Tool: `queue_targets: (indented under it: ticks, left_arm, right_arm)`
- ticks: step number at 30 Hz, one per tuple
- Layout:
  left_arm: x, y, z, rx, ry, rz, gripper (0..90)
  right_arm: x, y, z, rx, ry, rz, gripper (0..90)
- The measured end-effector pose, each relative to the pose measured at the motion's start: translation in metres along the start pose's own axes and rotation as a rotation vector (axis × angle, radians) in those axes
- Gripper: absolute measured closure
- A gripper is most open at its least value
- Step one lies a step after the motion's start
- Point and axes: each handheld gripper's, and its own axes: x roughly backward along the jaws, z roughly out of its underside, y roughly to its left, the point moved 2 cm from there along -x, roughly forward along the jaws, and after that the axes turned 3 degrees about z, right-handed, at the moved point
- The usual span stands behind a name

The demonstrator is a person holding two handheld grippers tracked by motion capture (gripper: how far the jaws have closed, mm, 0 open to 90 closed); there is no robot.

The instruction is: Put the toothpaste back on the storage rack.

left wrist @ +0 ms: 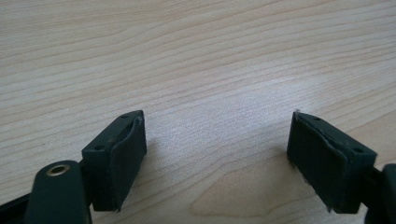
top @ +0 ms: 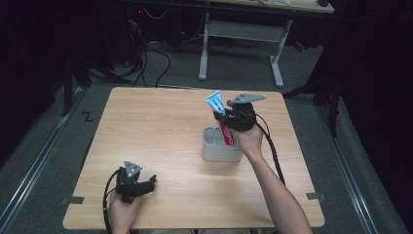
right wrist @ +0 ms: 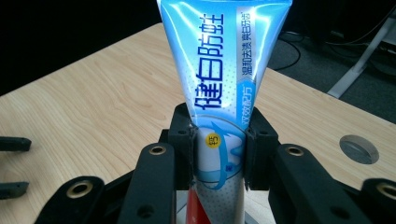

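Jaws of the right gripper [right wrist: 218, 154] clamp a toothpaste tube [right wrist: 224, 79] from both sides, the black pads pressing its blue-and-white body just above the red lower section. In the high view the right gripper [top: 225, 115] is held over a pale grey holder [top: 221, 145] that stands on the wooden table [top: 160, 131], right of the table's centre. The toothpaste tube [top: 220, 114] stands nearly upright, tilted slightly, with its flat crimped end uppermost and its red lower part down in the holder's right-hand compartment; the compartment to the left of it is seen as a rounded opening. Whether the tube's bottom end touches the holder's floor cannot be told. The person's right hand [top: 249, 139] grips the tool from behind.

Jaws of the left gripper [left wrist: 217, 163] stand wide apart with bare wood grain between the pads. In the high view the left gripper [top: 146, 184] lies low at the table's near left edge, well apart from the holder, in the left hand [top: 122, 209].
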Motion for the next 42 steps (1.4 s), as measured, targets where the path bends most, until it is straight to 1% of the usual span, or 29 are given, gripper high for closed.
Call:
queue_targets:
  ticks: [1,3,6,15,18,25,28,38,42]
  left_arm:
    - [0.000,0.000,0.000,0.000,0.000,0.000,20.3]
    - [0.000,0.000,0.000,0.000,0.000,0.000,20.3]
    - [0.000,0.000,0.000,0.000,0.000,0.000,20.3]
    - [0.000,0.000,0.000,0.000,0.000,0.000,20.3]
    - [0.000,0.000,0.000,0.000,0.000,0.000,20.3]
    - [0.000,0.000,0.000,0.001,0.000,0.000,20.3]
    - [0.000,0.000,0.000,0.001,0.000,0.000,20.3]
    - [0.000,0.000,0.000,0.002,-0.001,0.000,20.3]
    - [0.000,0.000,0.000,0.002,-0.002,0.000,20.3]
  right_arm:
    - [-0.001,0.000,0.001,0.009,0.004,0.003,69.6]
    - [-0.001,0.001,0.002,0.011,0.005,0.002,69.5]
    - [-0.002,0.000,0.005,-0.002,0.011,-0.003,69.5]
    - [-0.001,-0.003,0.012,-0.007,0.018,0.004,69.2]
    - [-0.001,-0.003,0.013,-0.007,0.030,0.006,69.1]
    - [-0.001,-0.003,0.015,0.004,0.037,0.007,68.9]
    - [-0.001,-0.002,0.016,0.016,0.047,0.009,68.8]
    - [-0.002,-0.004,0.024,0.013,0.065,0.013,68.6]
    - [-0.002,-0.005,0.028,0.003,0.069,0.013,68.5]
